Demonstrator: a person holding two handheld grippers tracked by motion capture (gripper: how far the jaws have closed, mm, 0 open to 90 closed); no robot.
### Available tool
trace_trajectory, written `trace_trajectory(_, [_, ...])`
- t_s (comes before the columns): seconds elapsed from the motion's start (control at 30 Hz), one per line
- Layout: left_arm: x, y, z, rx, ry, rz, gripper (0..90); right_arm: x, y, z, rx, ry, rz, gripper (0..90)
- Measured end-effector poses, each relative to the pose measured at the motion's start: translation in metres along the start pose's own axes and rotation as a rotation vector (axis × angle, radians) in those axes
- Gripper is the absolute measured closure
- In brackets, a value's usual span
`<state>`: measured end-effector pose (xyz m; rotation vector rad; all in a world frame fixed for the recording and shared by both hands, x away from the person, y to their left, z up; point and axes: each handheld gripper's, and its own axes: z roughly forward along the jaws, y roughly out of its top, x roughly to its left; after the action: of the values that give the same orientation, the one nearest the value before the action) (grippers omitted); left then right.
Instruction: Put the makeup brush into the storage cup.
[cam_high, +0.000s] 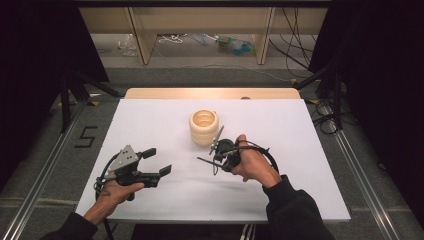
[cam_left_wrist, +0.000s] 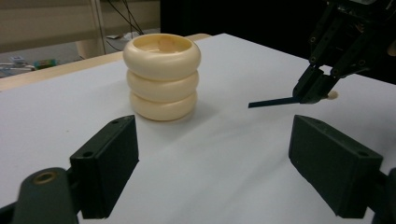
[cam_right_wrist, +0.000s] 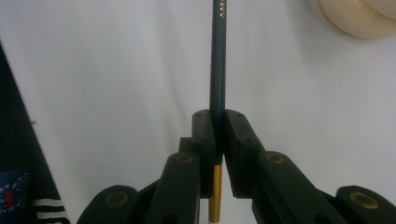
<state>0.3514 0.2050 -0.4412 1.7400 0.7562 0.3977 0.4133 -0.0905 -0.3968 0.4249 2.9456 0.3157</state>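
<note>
Pencil (cam_right_wrist: 218, 60) clamped in right gripper (cam_right_wrist: 218, 135), nr holder (cam_high: 204, 127).

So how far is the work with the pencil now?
Done: the pencil is picked up, clamped in the right gripper above the table. In hand: carrying it near the cream holder. Left: probably dropping it inside; none shows there. The left gripper waits open.

White rectangular table top (cam_high: 150, 120); beyond it pale wooden shelf unit (cam_high: 200, 25), grey floor (cam_high: 45, 145), black curtains (cam_high: 35, 45) flanking.
</note>
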Motion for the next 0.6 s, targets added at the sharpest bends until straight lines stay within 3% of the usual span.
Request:
trace_trajectory(0.13, [-0.007, 0.000, 0.006, 0.042, -0.041, 0.017, 15.9, 0.014, 0.009, 0.001, 0.005, 0.001, -0.062, 83.2])
trace_trajectory(0.23, [-0.010, 0.000, 0.008, 0.048, -0.048, 0.024, 15.9, 0.016, 0.012, 0.002, -0.004, 0.005, -0.103, 83.3])
trace_trajectory(0.6, [-0.022, 0.002, 0.022, 0.116, -0.127, 0.044, 15.6, 0.031, 0.021, 0.001, 0.000, 0.005, -0.136, 83.3])
